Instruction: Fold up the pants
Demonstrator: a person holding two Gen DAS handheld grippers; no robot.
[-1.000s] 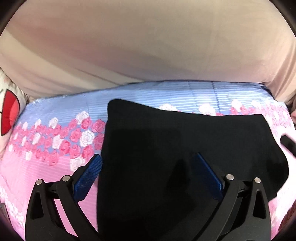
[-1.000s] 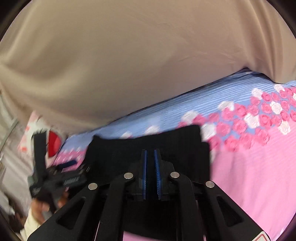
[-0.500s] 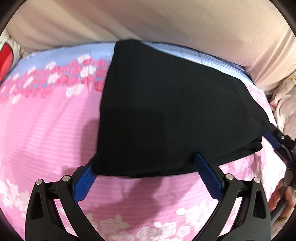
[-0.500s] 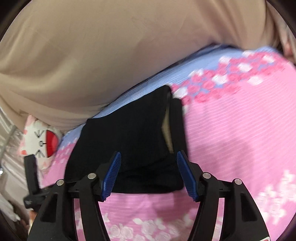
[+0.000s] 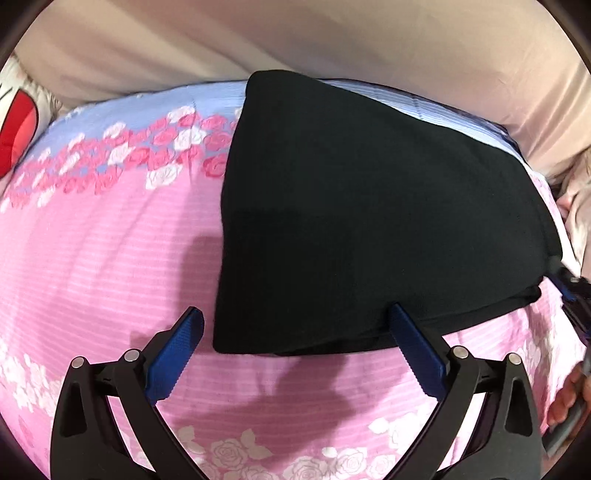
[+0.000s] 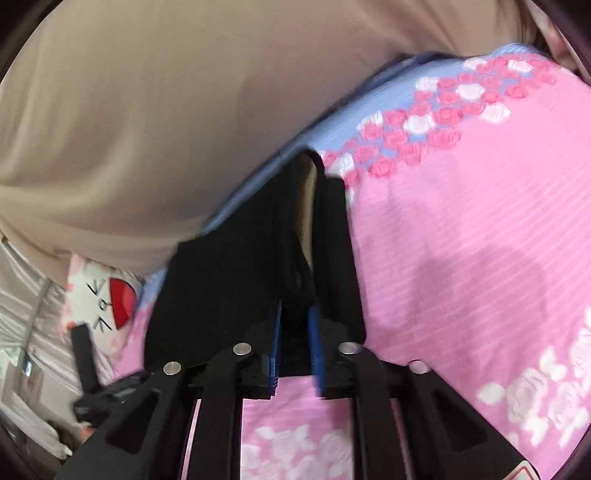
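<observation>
Pink rose-print bed sheet [image 5: 92, 258] carries the folded black fabric pants [image 5: 369, 221]. Left gripper [image 5: 295, 339] remains spread wide, empty, at the near edge. Right gripper [image 6: 295, 343], open half a second ago, now nearly closed on the pants' [image 6: 240, 277] hem: refolding likely.

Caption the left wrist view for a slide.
Open left tongs at the near edge of folded black fabric pants on a pink floral bedsheet.

**Bedding and backdrop around the work area**

A pink striped bedsheet [image 5: 92, 258] printed with pink and white roses is spread out, with a blue band along its far edge. A beige curtain [image 5: 295, 33] is hung behind it. A white cushion with a red patch [image 6: 110, 299] is seen at the left.
</observation>
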